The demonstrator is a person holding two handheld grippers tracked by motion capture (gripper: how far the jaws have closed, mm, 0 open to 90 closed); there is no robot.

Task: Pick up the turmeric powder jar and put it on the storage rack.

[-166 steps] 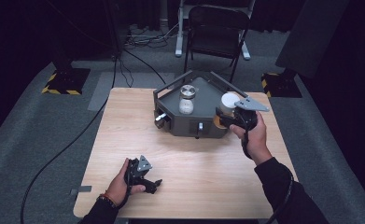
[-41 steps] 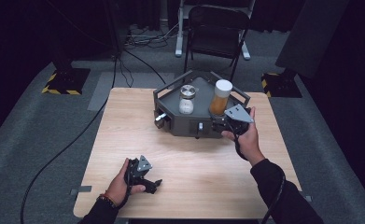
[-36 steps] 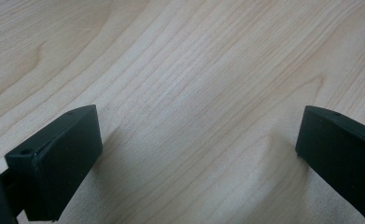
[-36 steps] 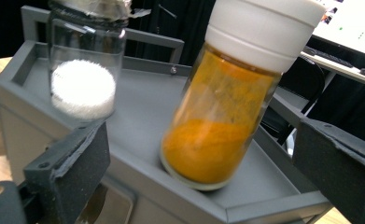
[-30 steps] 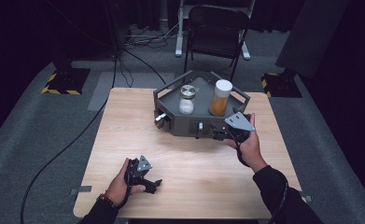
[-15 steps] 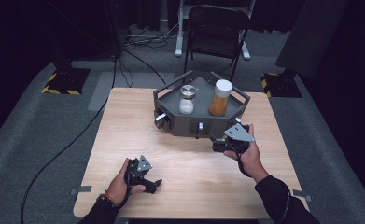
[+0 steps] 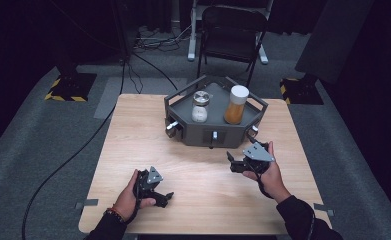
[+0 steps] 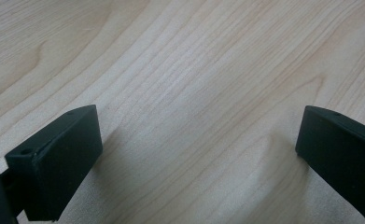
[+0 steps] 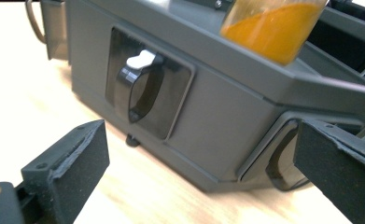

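A dark grey angular box (image 7: 198,134) stands at the table's far middle. On its top are a small jar of white stuff with a metal lid (image 7: 199,106) and a taller jar of orange stuff with a white lid (image 7: 235,105). My right gripper (image 7: 233,163) hovers open just in front of the box's right front face, holding nothing. In the right gripper view its jaws (image 9: 199,163) face a recessed black handle (image 9: 138,88), with the orange jar (image 9: 273,25) above. My left gripper (image 7: 161,195) rests open at the near left, bare wood between its jaws (image 8: 199,158).
The wooden table (image 7: 133,145) is bare around the box. A black chair (image 7: 230,30) stands behind the table, cables run over the grey carpet at left, and yellow-black striped stand bases (image 7: 70,87) sit at both far corners.
My right gripper let go of the orange jar on the box top and drew back and down toward the person, open. The left gripper has stayed where it was.
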